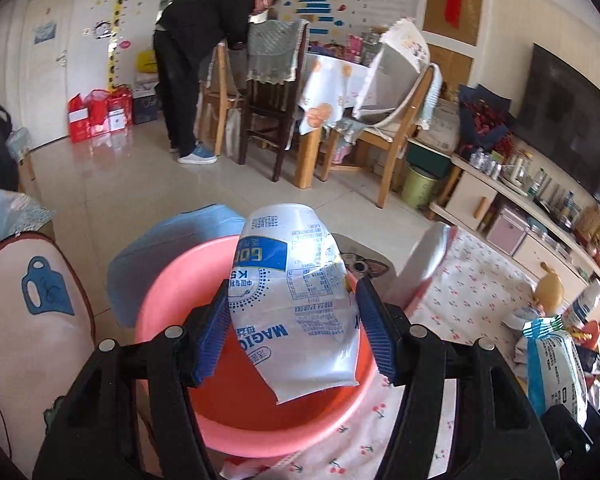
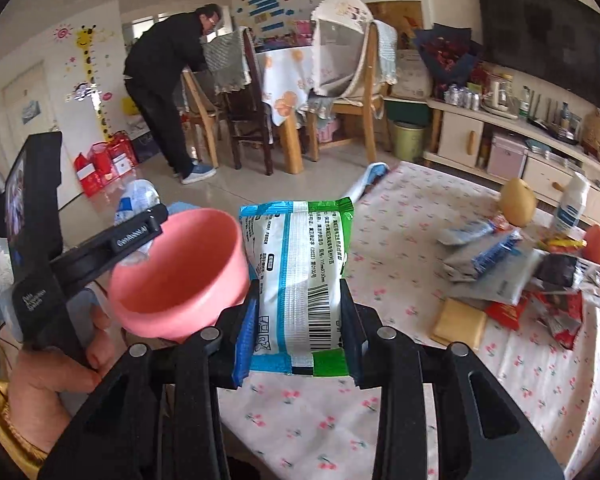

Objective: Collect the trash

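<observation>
Pinching a white-and-blue pouch (image 1: 288,248) between the blue pads of the left tongs (image 1: 294,284), gripped across its lower half, top end free and crumpled. Hanging directly above the hollow of the pink basin (image 1: 160,300) at the near left edge of the table. Pinching a blue, white and green packet (image 2: 296,240) in the right tongs (image 2: 300,284), pads pressed on both long edges, barcode side up, just right of the basin and above the cherry-print cloth (image 2: 420,220).

Judged as the drop step, with both pieces about to go into the basin. For the left: lower a little toward the hollow, then spread the pads with no swing, given a light pouch apt to flutter past the rim. For the right: carry left until squarely over the hollow, not merely over the rim, clear of the basin wall and of the other tool's black body beside it. Better to release one at a time than to crowd both tools above one opening. In case of film clinging to a pad, a small shake over the basin.

Farther right on the cloth, well apart from the basin: a heap of wrappers (image 2: 520,272), near a yellow fruit (image 2: 518,204) and a white bottle (image 2: 570,208). Plenty left to gather, by the look of it.
</observation>
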Available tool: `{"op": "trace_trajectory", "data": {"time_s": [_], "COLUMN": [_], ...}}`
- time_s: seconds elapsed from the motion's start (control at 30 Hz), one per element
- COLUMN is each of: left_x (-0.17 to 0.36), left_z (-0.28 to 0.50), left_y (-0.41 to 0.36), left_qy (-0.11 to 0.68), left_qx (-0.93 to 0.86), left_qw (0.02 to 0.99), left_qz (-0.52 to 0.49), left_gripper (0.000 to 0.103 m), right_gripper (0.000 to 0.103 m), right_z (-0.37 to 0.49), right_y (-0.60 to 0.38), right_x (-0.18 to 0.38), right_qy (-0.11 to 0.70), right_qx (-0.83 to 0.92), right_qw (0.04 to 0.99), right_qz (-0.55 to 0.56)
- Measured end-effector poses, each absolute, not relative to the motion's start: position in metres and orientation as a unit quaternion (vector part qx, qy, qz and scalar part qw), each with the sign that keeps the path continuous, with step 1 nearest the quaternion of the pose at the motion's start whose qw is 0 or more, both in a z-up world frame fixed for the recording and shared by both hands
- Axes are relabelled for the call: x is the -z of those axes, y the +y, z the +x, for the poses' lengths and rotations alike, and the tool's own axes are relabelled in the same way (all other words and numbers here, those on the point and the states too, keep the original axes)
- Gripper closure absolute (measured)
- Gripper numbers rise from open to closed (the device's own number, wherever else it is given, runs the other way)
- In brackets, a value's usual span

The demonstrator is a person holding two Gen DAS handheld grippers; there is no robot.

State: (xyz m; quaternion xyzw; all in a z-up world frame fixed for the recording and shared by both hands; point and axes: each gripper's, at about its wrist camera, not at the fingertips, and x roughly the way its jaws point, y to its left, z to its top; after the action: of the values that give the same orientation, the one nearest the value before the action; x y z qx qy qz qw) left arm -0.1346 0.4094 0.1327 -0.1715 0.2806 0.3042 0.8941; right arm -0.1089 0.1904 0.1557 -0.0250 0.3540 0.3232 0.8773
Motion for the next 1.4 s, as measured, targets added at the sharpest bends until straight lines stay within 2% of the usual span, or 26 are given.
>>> {"op": "trace_trajectory", "data": {"time_s": [0.33,0.5,0.67,0.77,0.87,0.9,1.07,1.4], "left_x": [-0.112,-0.108,-0.108,-0.11,-0.11,-0.111,-0.117,-0.116], "left_z": [-0.138,-0.137,-0.136,-0.137,-0.13,-0.128,-0.121,-0.111], "left_y": [0.466,0.475,0.473,0.469,0.462,0.459,0.443,0.418], "left_qy": [0.319,0.33,0.324,0.315,0.315,0.314,0.307,0.315], "left_qx": [-0.386,-0.409,-0.423,-0.423,-0.426,-0.426,-0.434,-0.412], "left_qw": [0.835,0.82,0.819,0.824,0.826,0.827,0.835,0.848], "left_qz": [-0.228,-0.226,-0.213,-0.209,-0.195,-0.189,-0.144,-0.108], "left_gripper": [0.04,0.03,0.019,0.016,0.014,0.013,0.009,0.009], "right_gripper": [0.065,0.06,0.041,0.023,0.019,0.014,0.013,0.013], "right_z": [-0.083,-0.074,-0.067,-0.071,-0.078,-0.08,-0.094,-0.116], "right_y": [0.307,0.323,0.298,0.277,0.255,0.248,0.213,0.149], "right_x": [-0.147,-0.129,-0.132,-0.14,-0.144,-0.144,-0.14,-0.144], "right_qy": [0.374,0.39,0.383,0.367,0.357,0.354,0.353,0.348], "right_qx": [-0.419,-0.428,-0.413,-0.39,-0.369,-0.358,-0.316,-0.25], "right_qw": [0.827,0.815,0.826,0.844,0.857,0.864,0.881,0.903], "right_qz": [-0.016,-0.004,0.032,0.033,0.028,0.024,0.009,0.013]}}
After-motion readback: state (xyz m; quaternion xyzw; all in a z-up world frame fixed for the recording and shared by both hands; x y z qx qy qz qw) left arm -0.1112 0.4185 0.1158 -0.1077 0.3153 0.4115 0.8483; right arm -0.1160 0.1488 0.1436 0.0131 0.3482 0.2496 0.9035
